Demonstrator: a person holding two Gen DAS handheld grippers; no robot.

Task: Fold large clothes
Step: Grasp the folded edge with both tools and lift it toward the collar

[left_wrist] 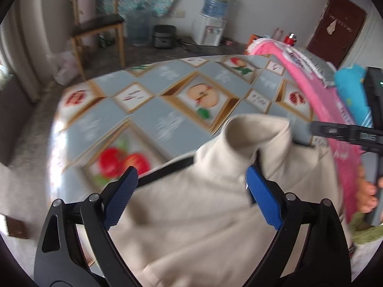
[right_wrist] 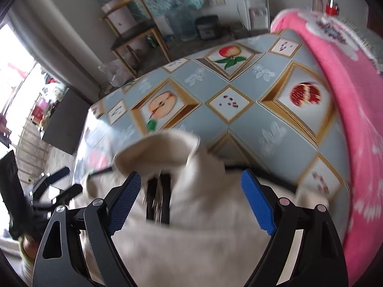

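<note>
A large cream garment (left_wrist: 203,215) lies bunched on the near part of the table, with a fold of it standing up (left_wrist: 256,131). My left gripper (left_wrist: 194,191) hangs open just above it; its blue pads stand wide apart and grip nothing. In the right wrist view the cream garment (right_wrist: 203,239) shows a dark zipper strip (right_wrist: 158,198). My right gripper (right_wrist: 191,203) is open over the cloth, also holding nothing. The left gripper (right_wrist: 67,180) shows at the left edge of that view. Both views are blurred.
The table wears a grey-blue tablecloth (right_wrist: 215,119) with fruit pictures. A pink blanket (right_wrist: 347,110) is piled along the table's right side, with a blue cloth (left_wrist: 352,93) beside it. A wooden chair (left_wrist: 95,26), water dispenser (left_wrist: 210,24) and rice cooker (left_wrist: 164,35) stand beyond the far edge.
</note>
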